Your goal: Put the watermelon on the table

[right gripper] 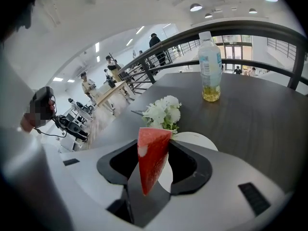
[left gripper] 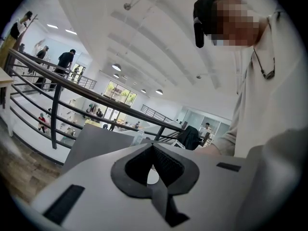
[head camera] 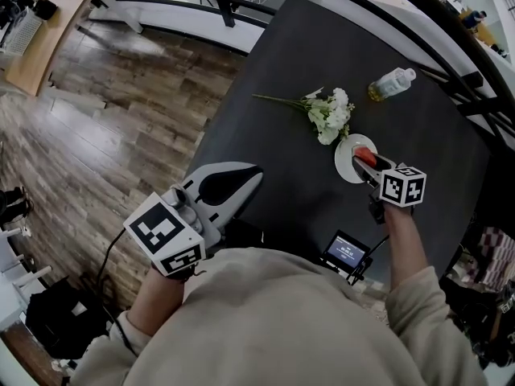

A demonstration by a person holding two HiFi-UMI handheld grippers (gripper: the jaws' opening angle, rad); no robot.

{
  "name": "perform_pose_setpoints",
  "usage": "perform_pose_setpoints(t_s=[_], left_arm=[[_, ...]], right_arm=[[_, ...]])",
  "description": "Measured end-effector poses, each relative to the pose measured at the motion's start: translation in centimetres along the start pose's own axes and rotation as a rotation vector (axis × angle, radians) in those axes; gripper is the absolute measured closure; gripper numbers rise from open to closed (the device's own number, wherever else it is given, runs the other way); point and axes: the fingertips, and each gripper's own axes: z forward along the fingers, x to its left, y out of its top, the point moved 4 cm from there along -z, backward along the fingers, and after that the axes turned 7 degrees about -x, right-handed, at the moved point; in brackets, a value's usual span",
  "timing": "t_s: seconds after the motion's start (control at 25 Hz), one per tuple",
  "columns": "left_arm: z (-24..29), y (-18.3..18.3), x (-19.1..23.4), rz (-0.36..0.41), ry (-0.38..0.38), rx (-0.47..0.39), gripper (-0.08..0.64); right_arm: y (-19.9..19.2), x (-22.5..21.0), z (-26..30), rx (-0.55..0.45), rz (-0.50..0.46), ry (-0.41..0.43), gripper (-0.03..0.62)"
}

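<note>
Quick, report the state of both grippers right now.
Left gripper: closed, nothing between its jaws.
Right gripper: closed on the watermelon.

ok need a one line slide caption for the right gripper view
Right claw shut on a watermelon wedge; white plate, flowers and bottle on the dark table beyond.

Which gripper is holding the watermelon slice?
The right gripper: its jaws clamp the watermelon slice over the white plate. The left gripper is shut and empty.
</note>
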Motion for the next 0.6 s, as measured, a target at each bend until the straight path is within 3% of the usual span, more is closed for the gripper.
perform_pose_setpoints(t_s=[0.6], left_arm=[[0.0, 0.0, -0.2, 0.005, -0.006, 0.011, 0.555]], right_arm=[[-3.4, -2.7, 3.4, 0.147, -0.008, -0.061, 0.393]])
